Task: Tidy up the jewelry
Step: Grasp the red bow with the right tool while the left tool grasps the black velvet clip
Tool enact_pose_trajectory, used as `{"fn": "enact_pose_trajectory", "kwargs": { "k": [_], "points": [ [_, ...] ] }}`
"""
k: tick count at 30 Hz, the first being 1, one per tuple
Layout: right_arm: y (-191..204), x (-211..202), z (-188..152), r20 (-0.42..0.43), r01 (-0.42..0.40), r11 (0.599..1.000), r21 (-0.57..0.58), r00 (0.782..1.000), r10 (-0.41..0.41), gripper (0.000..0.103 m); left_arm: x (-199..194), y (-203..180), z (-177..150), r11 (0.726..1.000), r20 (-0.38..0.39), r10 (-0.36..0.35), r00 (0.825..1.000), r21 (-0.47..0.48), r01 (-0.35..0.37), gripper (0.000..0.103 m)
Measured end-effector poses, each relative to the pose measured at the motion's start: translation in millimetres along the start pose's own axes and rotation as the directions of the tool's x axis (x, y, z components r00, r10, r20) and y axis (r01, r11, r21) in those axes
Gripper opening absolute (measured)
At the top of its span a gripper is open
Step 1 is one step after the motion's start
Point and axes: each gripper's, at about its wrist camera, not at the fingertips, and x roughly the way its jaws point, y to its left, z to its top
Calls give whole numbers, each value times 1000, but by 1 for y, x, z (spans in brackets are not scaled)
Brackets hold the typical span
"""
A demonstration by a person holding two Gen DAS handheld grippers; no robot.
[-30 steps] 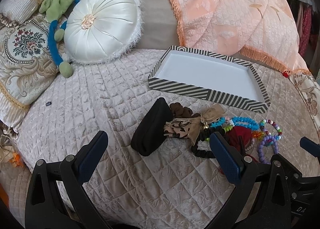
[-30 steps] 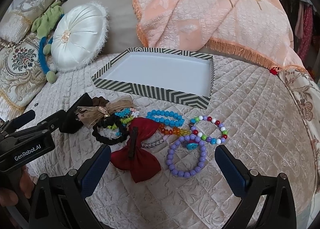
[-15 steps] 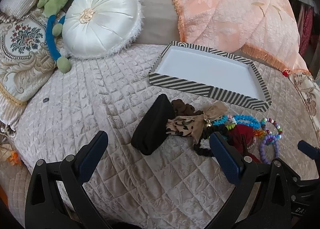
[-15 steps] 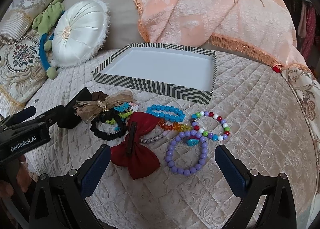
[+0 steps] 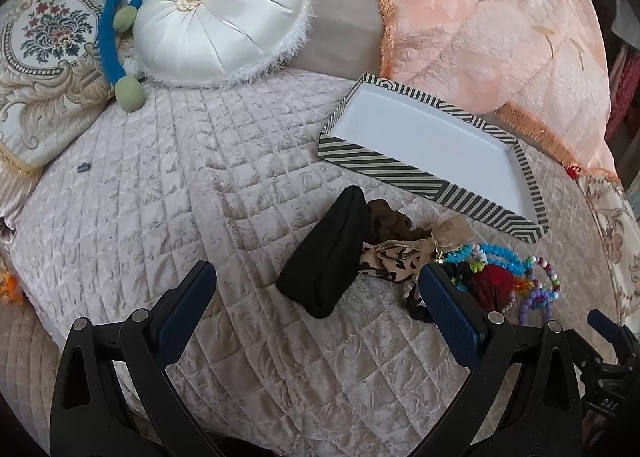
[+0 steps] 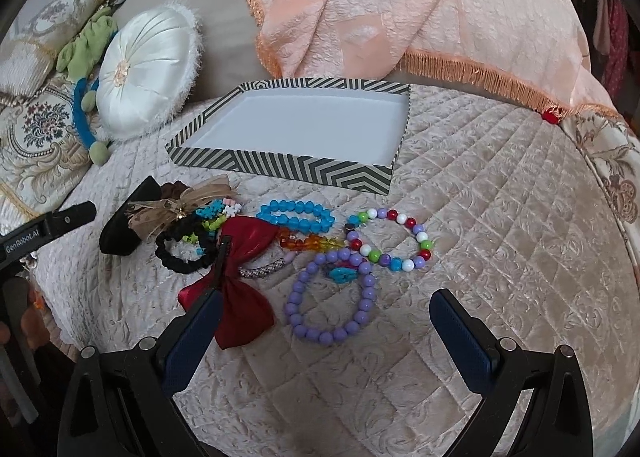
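A striped tray [image 6: 280, 167] with a white floor lies on the quilted bed; it also shows in the left wrist view as the tray [image 5: 384, 171]. In front of it is a heap of jewelry: a purple bead bracelet [image 6: 362, 317], a multicoloured bead bracelet [image 6: 420, 237], a blue bead bracelet [image 6: 296, 213], a red bow [image 6: 240, 297], a black scrunchie [image 6: 180, 257] and a black pouch [image 5: 328, 277]. My right gripper [image 6: 326, 315] is open just in front of the purple bracelet. My left gripper [image 5: 316, 291] is open, near the pouch.
A round white cushion [image 5: 220, 9], a green and blue plush toy [image 5: 120, 5] and patterned pillows [image 5: 36, 57] line the back left. A peach fringed blanket [image 6: 400, 9] is draped behind the tray. The quilt [image 6: 500, 237] curves down at right.
Both grippers have moved forward toward the heap. The left view has swung right and tilted, the pouch now nearer its fingers. Nothing was picked up.
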Motion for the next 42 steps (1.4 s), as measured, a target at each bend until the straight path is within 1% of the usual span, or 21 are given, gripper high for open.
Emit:
{"fn": "enact_pose_trajectory", "kwargs": {
  "k": [5, 8, 9, 13, 14, 17, 19, 20, 21, 23, 25, 26, 27, 28, 29, 30, 31, 33, 35, 39, 42],
  "points": [
    [11, 6, -2, -28, -75, 997, -25, 997, 75, 86, 7, 12, 7, 998, -22, 10, 1000, -54, -12, 102],
    [25, 19, 0, -68, -134, 990, -47, 989, 130, 72, 10, 21, 10, 996, -31, 39, 999, -77, -41, 102],
    [30, 23, 2, -78, -150, 987, -52, 986, 146, 66, 11, 23, 10, 995, -32, 51, 998, -81, -53, 102],
    [48, 47, 12, -101, -148, 986, -84, 985, 139, 49, 16, 33, 10, 992, -55, 89, 995, -89, -93, 102],
    [50, 54, 14, -114, -152, 985, -86, 983, 142, 48, 18, 35, 9, 991, -62, 89, 994, -89, -95, 102],
    [52, 74, 16, -145, -182, 981, -67, 975, 171, 40, 27, 33, 9, 993, -91, 87, 992, -68, -93, 102],
    [52, 79, 17, -135, -180, 981, -73, 976, 169, 25, 35, 29, 11, 995, -117, 84, 990, -51, -91, 102],
    [49, 79, 18, -141, -195, 979, -66, 973, 184, 23, 40, 27, 12, 996, -129, 77, 989, -41, -83, 102],
    [47, 77, 18, -141, -210, 976, -60, 970, 200, 18, 44, 24, 14, 997, -141, 70, 988, -31, -75, 102],
    [45, 72, 17, -133, -215, 974, -70, 970, 205, 16, 52, 17, 16, 999, -165, 51, 985, -8, -54, 102],
    [40, 67, 17, -128, -231, 971, -64, 967, 222, 16, 61, 11, 17, 999, -186, 45, 982, 13, -44, 96],
    [38, 66, 18, -125, -241, 969, -54, 965, 232, 16, 68, 8, 16, 999, -206, 44, 978, 25, -40, 85],
    [36, 64, 18, -121, -249, 967, -45, 963, 242, 16, 76, 6, 14, 999, -242, 26, 970, 31, -19, 68],
    [34, 62, 17, -117, -256, 966, -40, 961, 250, 16, 82, 3, 13, 1000, -266, 2, 964, 26, 5, 60],
    [33, 59, 17, -110, -263, 964, -38, 960, 258, 16, 87, 3, 11, 999, -293, -30, 956, 13, 35, 46],
    [32, 58, 17, -104, -269, 962, -36, 959, 265, 16, 89, 3, 10, 999, -306, -39, 951, 4, 43, 43],
    [32, 57, 18, -100, -276, 961, -34, 957, 271, 16, 88, 3, 10, 999, -296, -34, 955, 8, 38, 42],
    [32, 53, 18, -91, -286, 958, -28, 955, 283, 16, 79, 4, 11, 999, -275, -22, 961, 22, 29, 26],
    [32, 48, 19, -80, -294, 955, -24, 953, 292, 16, 69, 8, 11, 1000, -258, -14, 966, 16, 19, 26],
    [29, 32, 22, -49, -314, 949, -26, 949, 312, 16, 46, 18, 10, 999, -230, -44, 972, 6, 47, 25],
    [28, 21, 26, -26, -322, 946, -29, 947, 321, 16, 29, 21, 19, 997, -193, -74, 978, -9, 74, 24]
  ]
}}
